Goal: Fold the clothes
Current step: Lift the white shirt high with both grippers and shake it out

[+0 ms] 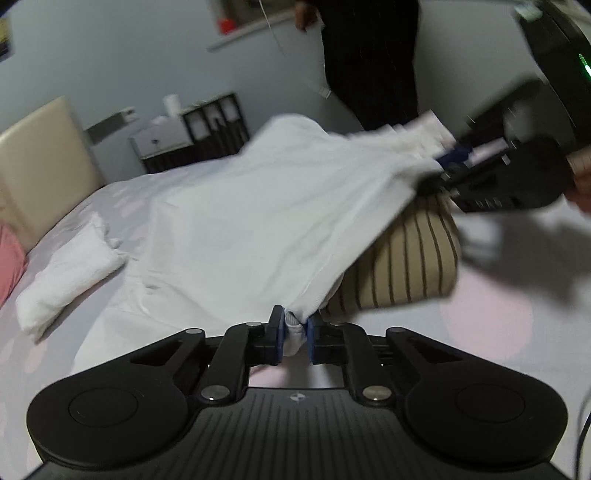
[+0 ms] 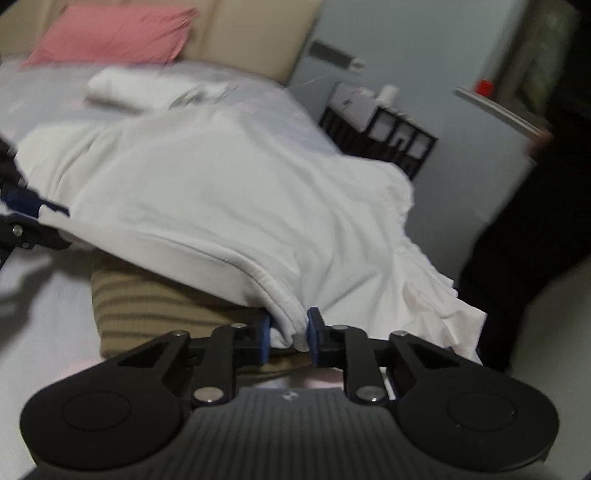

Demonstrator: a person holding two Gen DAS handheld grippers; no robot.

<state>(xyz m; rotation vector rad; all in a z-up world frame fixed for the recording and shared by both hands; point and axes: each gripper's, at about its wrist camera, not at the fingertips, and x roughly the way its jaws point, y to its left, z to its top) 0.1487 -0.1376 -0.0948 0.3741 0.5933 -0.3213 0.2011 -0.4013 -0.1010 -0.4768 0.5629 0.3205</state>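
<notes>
A white garment (image 1: 258, 206) is stretched above the bed between both grippers; it also fills the right wrist view (image 2: 221, 199). My left gripper (image 1: 295, 334) is shut on one corner of its hem. My right gripper (image 2: 289, 334) is shut on a thick ribbed edge of the same garment, and it shows blurred at the right of the left wrist view (image 1: 450, 162). The left gripper shows at the left edge of the right wrist view (image 2: 22, 210). A folded beige striped garment (image 1: 402, 266) lies on the bed under the white one, also seen in the right wrist view (image 2: 155, 299).
A folded white towel (image 1: 66, 273) lies on the pale bed sheet (image 1: 487, 317) to the left. A pink pillow (image 2: 110, 33) leans on the beige headboard (image 2: 258, 40). A black shelf unit (image 2: 380, 136) stands by the bed. A person in dark clothes (image 1: 369, 55) stands beyond it.
</notes>
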